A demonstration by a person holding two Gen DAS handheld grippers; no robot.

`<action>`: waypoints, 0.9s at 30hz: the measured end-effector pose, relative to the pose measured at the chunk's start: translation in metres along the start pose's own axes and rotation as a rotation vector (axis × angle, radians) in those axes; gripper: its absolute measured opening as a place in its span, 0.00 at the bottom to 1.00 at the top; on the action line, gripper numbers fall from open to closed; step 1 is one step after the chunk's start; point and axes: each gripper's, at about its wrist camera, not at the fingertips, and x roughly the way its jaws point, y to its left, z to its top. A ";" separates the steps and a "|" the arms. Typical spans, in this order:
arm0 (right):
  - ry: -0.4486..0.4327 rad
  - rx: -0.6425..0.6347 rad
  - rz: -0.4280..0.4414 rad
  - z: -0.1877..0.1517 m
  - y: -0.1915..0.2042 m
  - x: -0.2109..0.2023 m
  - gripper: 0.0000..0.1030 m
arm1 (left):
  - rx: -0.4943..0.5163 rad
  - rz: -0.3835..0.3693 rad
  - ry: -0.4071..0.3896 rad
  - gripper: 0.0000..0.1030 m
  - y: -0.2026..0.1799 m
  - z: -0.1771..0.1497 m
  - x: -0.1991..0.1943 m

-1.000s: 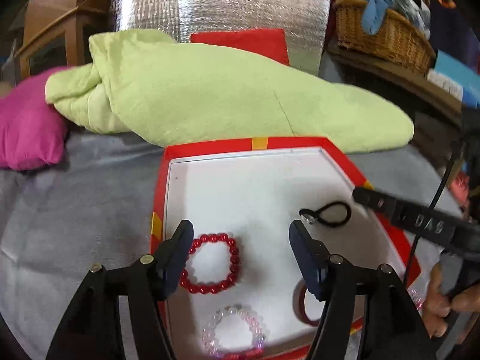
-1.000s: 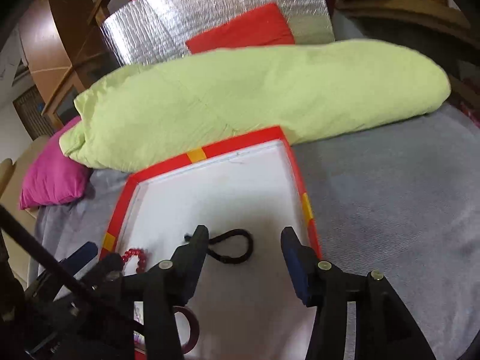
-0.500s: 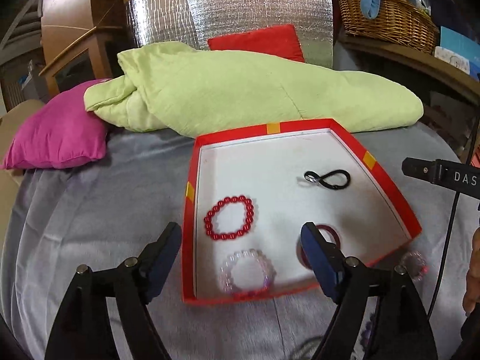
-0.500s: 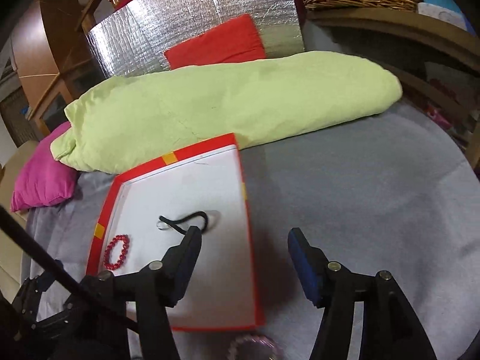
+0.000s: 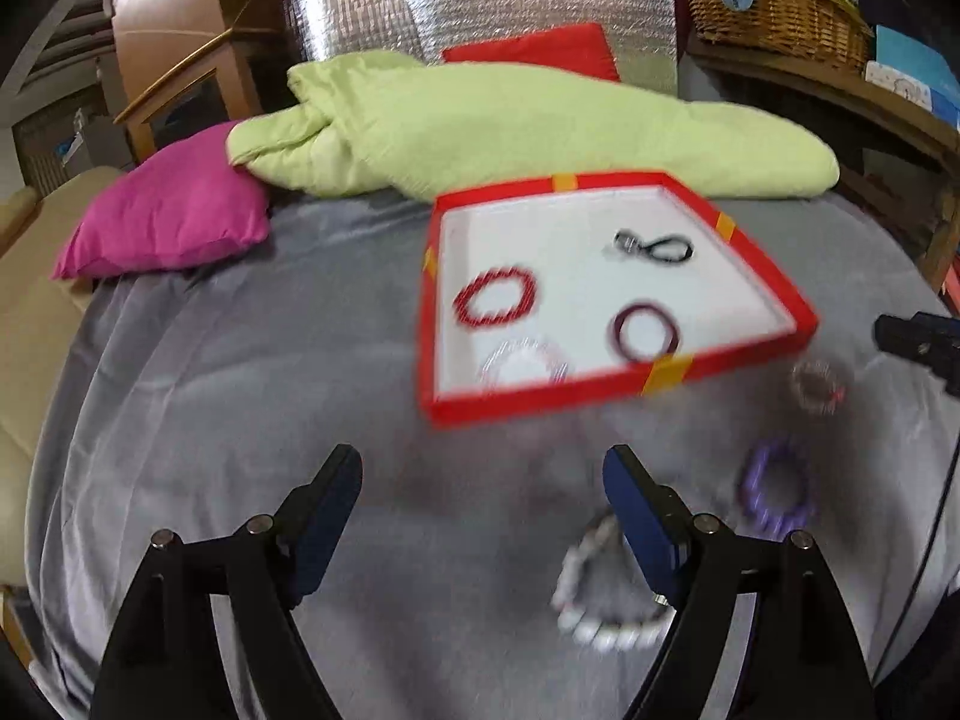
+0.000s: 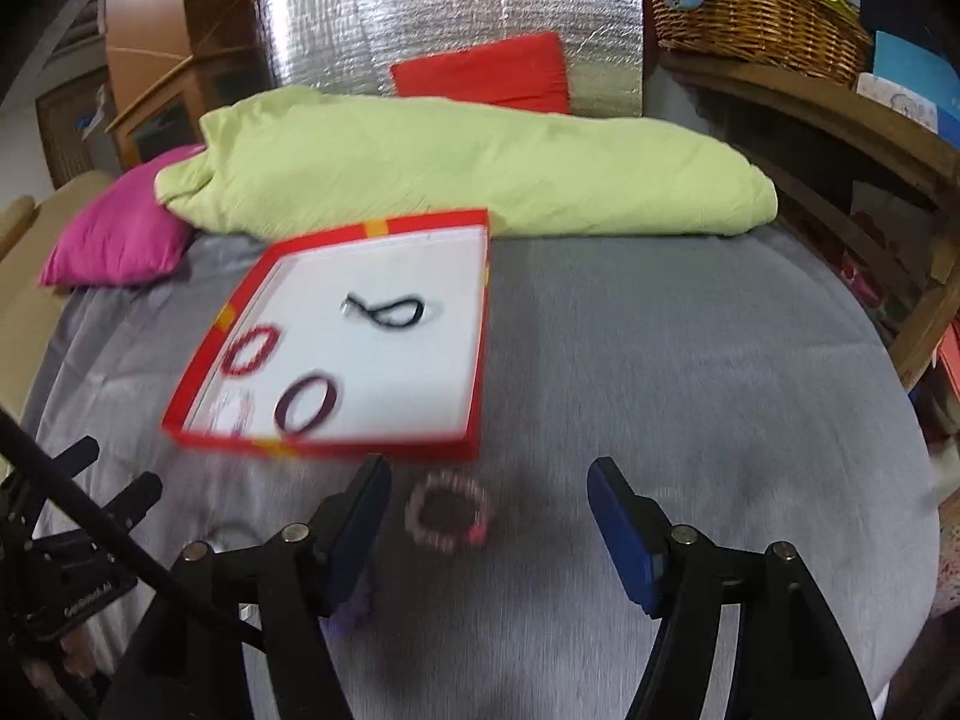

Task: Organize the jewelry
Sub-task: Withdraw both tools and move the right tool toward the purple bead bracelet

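Sitting loose on the grey cover just outside the red tray [image 6: 474,354], the pink bracelet [image 6: 447,510] lies between the right gripper [image 6: 486,516] fingers, spread wide and empty. Left gripper [image 5: 480,504] gapes too; beads could roll or snag fabric under a shallow pinch.

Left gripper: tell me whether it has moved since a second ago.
Yes. The left gripper has pulled back toward the person: it was over the red tray, and now it is open above the grey cloth.

Small pale lettering sits on the left tool's [image 6: 54,576] black body in the right wrist view, too blurred to read.
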 end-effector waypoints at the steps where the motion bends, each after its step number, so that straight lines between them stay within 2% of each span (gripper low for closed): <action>1: 0.002 0.001 0.003 -0.004 -0.001 -0.002 0.69 | 0.002 0.016 0.011 0.81 0.003 -0.007 -0.001; 5: 0.021 -0.008 0.008 -0.017 0.000 -0.005 0.72 | 0.008 0.059 0.040 0.81 0.016 -0.026 -0.002; 10: 0.088 -0.064 0.037 -0.028 0.014 0.007 0.72 | 0.017 0.055 0.039 0.81 0.029 -0.036 -0.002; 13: 0.118 -0.100 0.080 -0.032 0.026 0.012 0.72 | 0.019 0.023 0.026 0.81 0.030 -0.035 -0.003; 15: 0.119 -0.103 0.095 -0.034 0.032 0.014 0.68 | 0.014 -0.013 0.023 0.81 0.030 -0.033 -0.003; 17: 0.129 -0.101 0.107 -0.035 0.035 0.018 0.54 | 0.011 -0.037 0.024 0.81 0.028 -0.032 -0.002; 20: 0.155 -0.080 0.133 -0.038 0.036 0.026 0.47 | 0.015 -0.061 0.031 0.81 0.022 -0.029 0.000; 22: 0.164 -0.076 0.142 -0.038 0.036 0.029 0.43 | 0.027 -0.059 0.041 0.81 0.017 -0.029 0.003; 27: 0.189 -0.080 0.140 -0.039 0.039 0.038 0.43 | 0.042 -0.058 0.055 0.81 0.009 -0.030 0.008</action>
